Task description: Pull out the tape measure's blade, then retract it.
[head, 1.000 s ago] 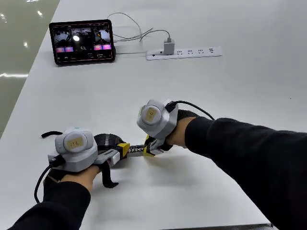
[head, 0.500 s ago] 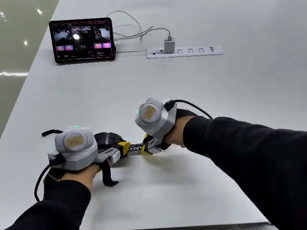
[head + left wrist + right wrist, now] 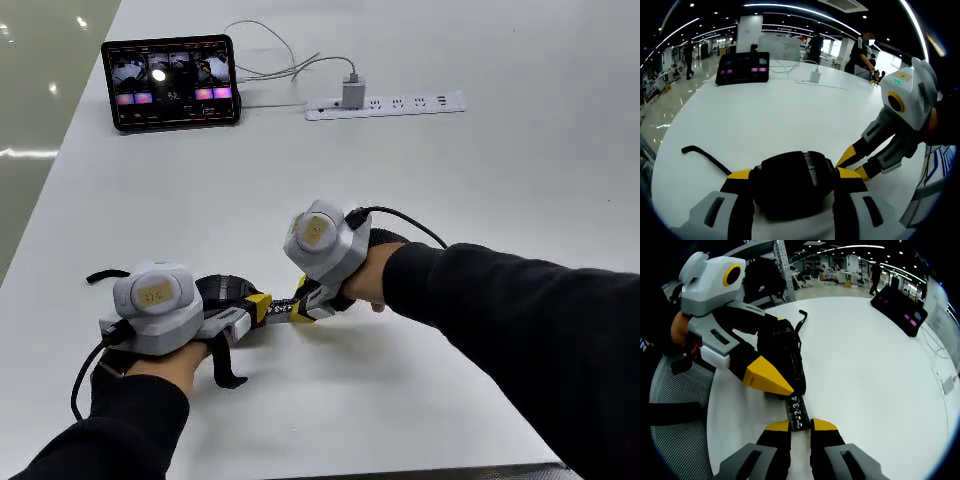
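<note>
In the head view my left gripper [image 3: 242,312] is shut on the black tape measure [image 3: 225,292], which rests on the white table [image 3: 420,200] at the near left. In the left gripper view the case [image 3: 792,182] sits between the yellow-tipped jaws of my left gripper [image 3: 792,175]. A short stretch of blade [image 3: 797,412] sticks out of the case [image 3: 785,352], showing the numbers 2 to 4. My right gripper [image 3: 800,425] is shut on the blade's end. From the head view the right gripper [image 3: 303,305] sits close beside the case, with the blade [image 3: 279,309] between them.
A thin black strap [image 3: 105,277] trails left from the case. A tablet [image 3: 172,82] stands at the far left of the table, and a power strip [image 3: 385,105] with a charger [image 3: 352,96] and cables lies behind. The table's left edge drops to the floor.
My right gripper has crept slightly left toward the case, and the exposed blade looks a little shorter. The left gripper and case stay put.
</note>
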The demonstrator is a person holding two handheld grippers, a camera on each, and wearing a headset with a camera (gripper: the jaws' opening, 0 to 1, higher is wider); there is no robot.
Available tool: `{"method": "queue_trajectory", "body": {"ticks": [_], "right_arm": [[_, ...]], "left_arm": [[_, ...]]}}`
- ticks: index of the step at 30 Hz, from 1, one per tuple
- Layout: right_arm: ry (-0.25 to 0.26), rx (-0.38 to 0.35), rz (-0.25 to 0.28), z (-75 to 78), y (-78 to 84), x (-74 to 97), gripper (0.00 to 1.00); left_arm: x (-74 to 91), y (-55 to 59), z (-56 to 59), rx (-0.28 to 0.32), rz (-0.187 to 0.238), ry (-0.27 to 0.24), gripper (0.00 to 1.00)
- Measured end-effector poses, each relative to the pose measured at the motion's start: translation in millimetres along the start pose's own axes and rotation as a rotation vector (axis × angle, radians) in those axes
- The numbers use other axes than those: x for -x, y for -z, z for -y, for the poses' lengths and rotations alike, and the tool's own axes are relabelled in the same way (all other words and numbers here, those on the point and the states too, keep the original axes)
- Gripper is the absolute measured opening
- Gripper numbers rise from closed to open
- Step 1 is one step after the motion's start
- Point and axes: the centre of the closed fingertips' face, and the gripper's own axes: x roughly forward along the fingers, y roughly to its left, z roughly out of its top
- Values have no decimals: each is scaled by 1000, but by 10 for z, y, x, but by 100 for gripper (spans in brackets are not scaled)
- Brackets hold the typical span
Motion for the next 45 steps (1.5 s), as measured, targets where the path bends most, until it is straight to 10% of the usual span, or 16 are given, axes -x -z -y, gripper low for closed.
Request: {"method": "queue_trajectory", "body": {"ticks": [45], "right_arm": [[-4, 31, 30, -51, -185, -142, 10]], "left_arm": [[6, 2, -11, 20, -7, 18, 58]]}}
